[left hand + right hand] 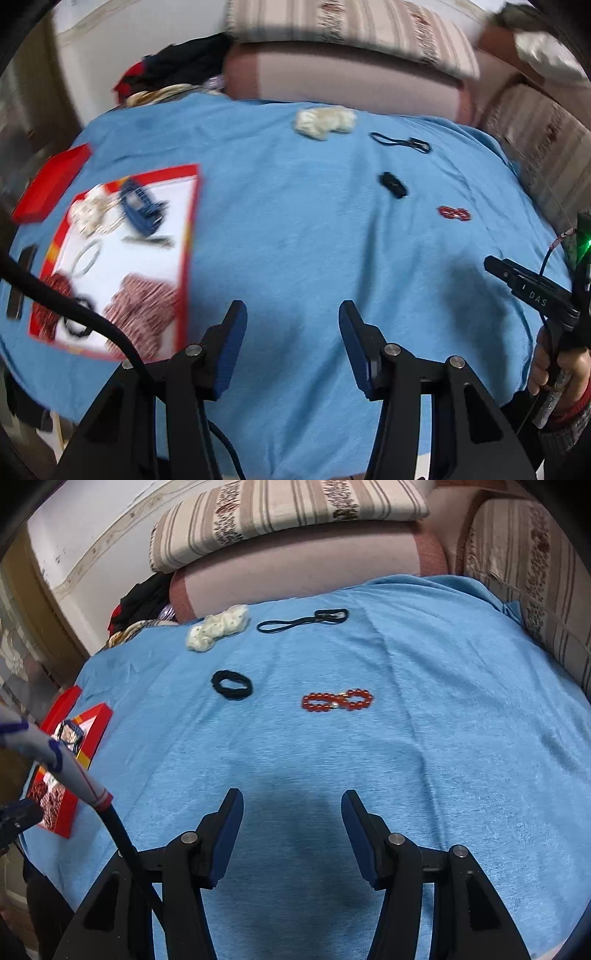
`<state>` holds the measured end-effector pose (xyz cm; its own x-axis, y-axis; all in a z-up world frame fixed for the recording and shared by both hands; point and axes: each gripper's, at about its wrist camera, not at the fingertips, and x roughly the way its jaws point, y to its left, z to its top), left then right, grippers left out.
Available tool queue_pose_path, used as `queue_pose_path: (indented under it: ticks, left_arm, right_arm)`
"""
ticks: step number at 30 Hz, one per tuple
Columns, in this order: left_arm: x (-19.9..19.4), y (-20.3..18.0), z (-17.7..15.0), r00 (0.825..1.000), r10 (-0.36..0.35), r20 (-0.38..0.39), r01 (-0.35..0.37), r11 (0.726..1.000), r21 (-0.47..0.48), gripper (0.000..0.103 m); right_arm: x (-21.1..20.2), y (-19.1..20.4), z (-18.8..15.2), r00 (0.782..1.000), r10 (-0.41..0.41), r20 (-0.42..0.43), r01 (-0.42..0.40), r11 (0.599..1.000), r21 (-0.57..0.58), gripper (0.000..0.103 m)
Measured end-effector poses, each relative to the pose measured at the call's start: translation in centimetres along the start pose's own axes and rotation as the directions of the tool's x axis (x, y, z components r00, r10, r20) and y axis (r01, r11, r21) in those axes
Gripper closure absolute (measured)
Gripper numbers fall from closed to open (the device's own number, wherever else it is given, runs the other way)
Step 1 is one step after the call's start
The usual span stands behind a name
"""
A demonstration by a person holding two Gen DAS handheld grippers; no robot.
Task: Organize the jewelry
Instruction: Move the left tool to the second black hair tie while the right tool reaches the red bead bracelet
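I am holding my right hand-held gripper (291,814) wide open and empty, low in frame; the red bead bracelet (337,700) is lying mid-frame on the blue cloth (443,738). Next, probably closing on it for the red-rimmed tray (192,206) at left.

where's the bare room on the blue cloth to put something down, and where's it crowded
Widest bare patch: the blue cloth right of the red bead bracelet, toward the striped cushions. Also bare: the strip between the open right gripper and the bracelet. Crowded: the red tray at left, and the far edge with white scrunchie and black hair tie.
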<state>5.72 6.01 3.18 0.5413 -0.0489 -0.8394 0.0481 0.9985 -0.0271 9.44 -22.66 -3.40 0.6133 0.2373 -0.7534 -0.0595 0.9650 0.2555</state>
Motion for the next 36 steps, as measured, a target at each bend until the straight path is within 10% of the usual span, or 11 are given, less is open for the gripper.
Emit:
queue_pose_path:
  ticks: [10,14,28,30,32,36]
  left_arm:
    - [8.4,-5.9,9.3,0.994,-0.101,-0.044,0.106,0.986,0.133,0.053]
    - [12.3,-8.2,12.2,0.985,-0.149,-0.092,0.163,0.973,0.161,0.068]
    - [20.9,-12.5,15.1,0.942,-0.267,-0.205,0.294,0.948,0.117,0.067]
    - [20.8,-12.8,14.9,0.943,-0.263,-0.205,0.293,0.947,0.132,0.081]
    - [20.8,-13.2,14.5,0.944,-0.244,-0.222,0.279,0.95,0.14,0.098]
    - [19.3,-13.0,13.9,0.956,-0.23,-0.183,0.256,0.958,0.133,0.099]
  right_arm:
    - [4.0,-3.3,3.6,0.999,0.036,-0.013,-0.035,0.996,0.086,0.043]
    - [6.1,-3.9,5.1,0.999,0.039,-0.005,-0.039,0.995,0.095,0.043]
    - [8.7,-4.5,6.1,0.998,0.052,0.023,-0.054,0.994,0.091,0.043]
    - [8.8,-4.2,6.1,0.999,0.036,0.03,-0.039,0.996,0.077,0.044]
    - [9.1,-4.0,6.1,1.0,0.007,0.03,-0.009,0.998,0.058,0.057]
    - [9.4,-4.0,6.2,1.0,0.013,0.019,-0.014,0.999,0.051,0.101]
